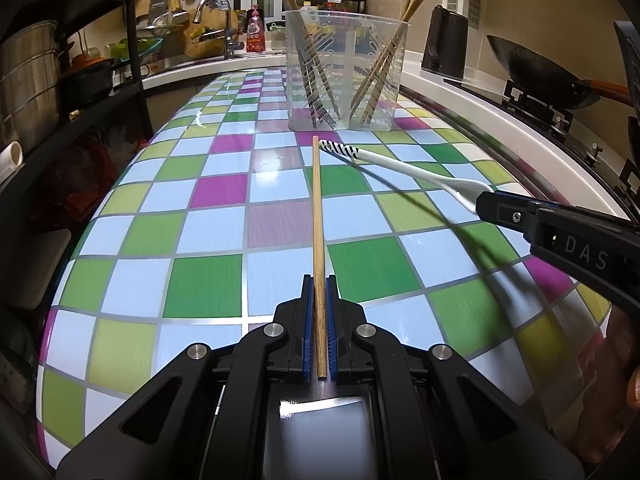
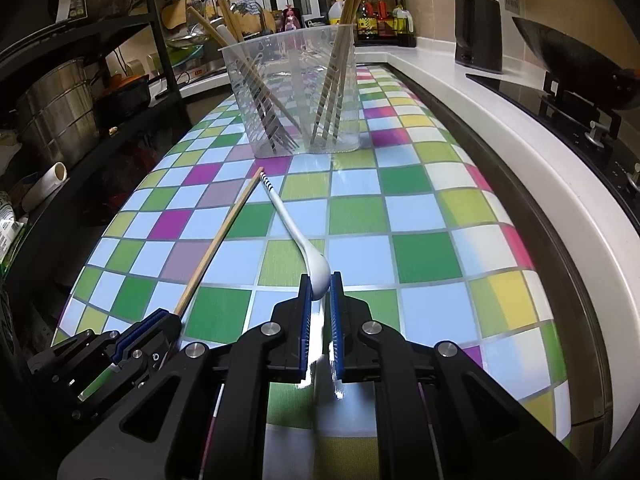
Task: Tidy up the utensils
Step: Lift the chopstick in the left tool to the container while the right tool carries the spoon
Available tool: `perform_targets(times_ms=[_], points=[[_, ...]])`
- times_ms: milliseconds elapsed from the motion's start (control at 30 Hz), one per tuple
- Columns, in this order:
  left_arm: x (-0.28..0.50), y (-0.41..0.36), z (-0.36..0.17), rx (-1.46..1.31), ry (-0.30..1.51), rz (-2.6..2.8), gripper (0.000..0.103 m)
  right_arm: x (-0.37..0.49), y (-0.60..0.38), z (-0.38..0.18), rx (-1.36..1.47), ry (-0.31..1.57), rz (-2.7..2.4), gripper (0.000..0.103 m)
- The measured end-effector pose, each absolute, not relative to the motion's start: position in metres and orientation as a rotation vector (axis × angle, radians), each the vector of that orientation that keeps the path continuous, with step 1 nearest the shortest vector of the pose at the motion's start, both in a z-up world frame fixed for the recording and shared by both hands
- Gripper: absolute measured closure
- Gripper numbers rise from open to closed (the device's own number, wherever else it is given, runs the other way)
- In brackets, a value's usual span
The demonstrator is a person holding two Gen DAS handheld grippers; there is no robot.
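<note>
With my left gripper (image 1: 319,328) pinching the chopstick (image 1: 317,216) and my right gripper (image 2: 320,292) pinching the spoon (image 2: 296,236) bowl, both point toward the bin (image 1: 344,76) at upper centre, ready, I judge, for sorting.

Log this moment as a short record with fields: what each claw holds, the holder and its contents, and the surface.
left claw: shut on a wooden chopstick, which points toward the holder
right claw: shut on the bowl end of a white spoon, striped handle tip forward
utensil holder: clear plastic, divided, upright on the table
left compartment: forks and chopsticks
right compartment: wooden chopsticks
table: checkered covering in blue, green, purple
handle tips: chopstick and spoon ends close together just short of the holder
</note>
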State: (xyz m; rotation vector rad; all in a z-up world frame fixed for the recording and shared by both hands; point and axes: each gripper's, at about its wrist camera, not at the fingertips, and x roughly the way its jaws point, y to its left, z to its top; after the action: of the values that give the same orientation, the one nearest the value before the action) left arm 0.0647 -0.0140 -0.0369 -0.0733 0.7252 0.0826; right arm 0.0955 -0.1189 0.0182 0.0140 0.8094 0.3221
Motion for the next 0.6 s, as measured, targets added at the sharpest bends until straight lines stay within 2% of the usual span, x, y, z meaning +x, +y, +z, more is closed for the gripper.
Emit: perform_targets(times_ms=[600], points=[[0.054,-0.006,-0.012,-0.079,0.59,0.083,0.097,0.089,-0.128,0.048,-0.027,0.633,0.251,0.095]])
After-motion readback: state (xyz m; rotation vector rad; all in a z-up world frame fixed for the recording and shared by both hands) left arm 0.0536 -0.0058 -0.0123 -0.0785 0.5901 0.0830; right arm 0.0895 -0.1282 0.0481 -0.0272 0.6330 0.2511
